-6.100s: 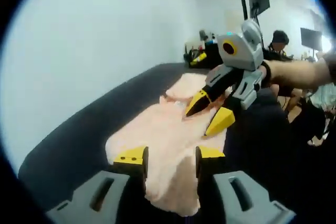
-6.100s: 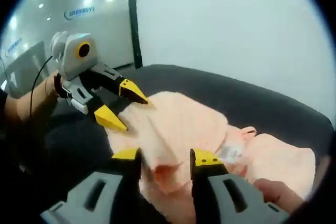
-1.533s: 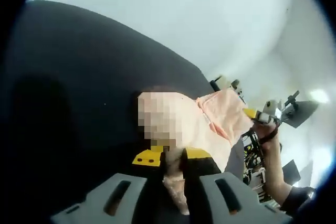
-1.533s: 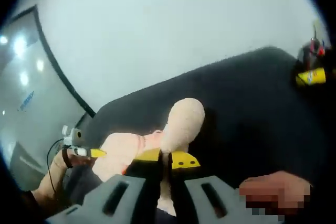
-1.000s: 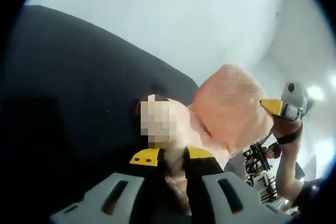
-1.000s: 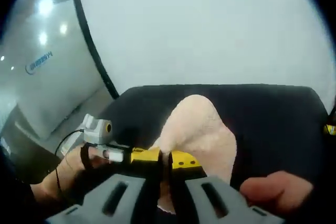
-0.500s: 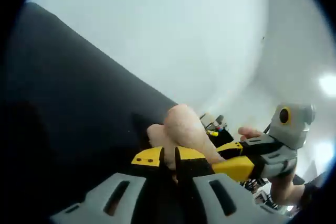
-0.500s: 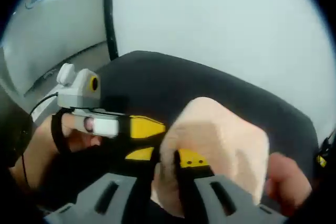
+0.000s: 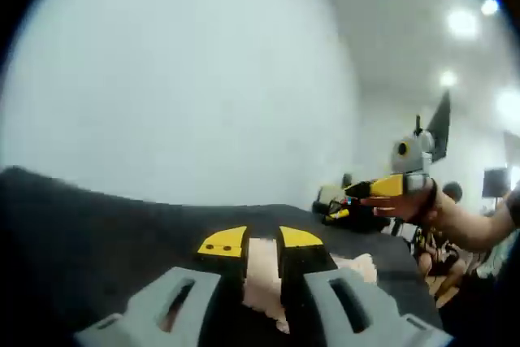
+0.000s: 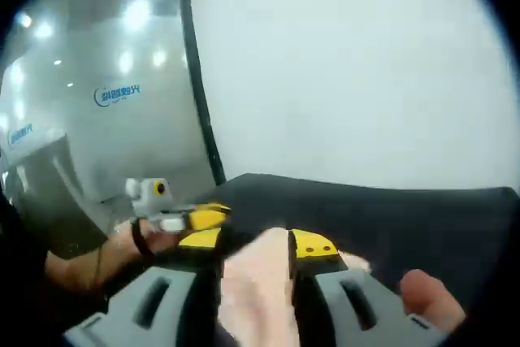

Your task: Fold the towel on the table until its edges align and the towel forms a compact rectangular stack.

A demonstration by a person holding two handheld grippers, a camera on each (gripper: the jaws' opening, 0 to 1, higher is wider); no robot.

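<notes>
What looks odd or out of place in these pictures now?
The towel is bunched between the left tongs and between the right tongs, not lying flat on the dark table. Its edges are uneven and no tidy rectangle is formed yet.

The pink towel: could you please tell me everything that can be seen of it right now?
The pale pink terry-cloth towel looks soft and fluffy. In the left gripper view, part of it sits between the yellow-tipped jaws of the left gripper, the rest bunched low on the dark table. In the right gripper view it is blurred, a rumpled mass between the jaws of the right gripper. It is not yet a tidy rectangle.
</notes>
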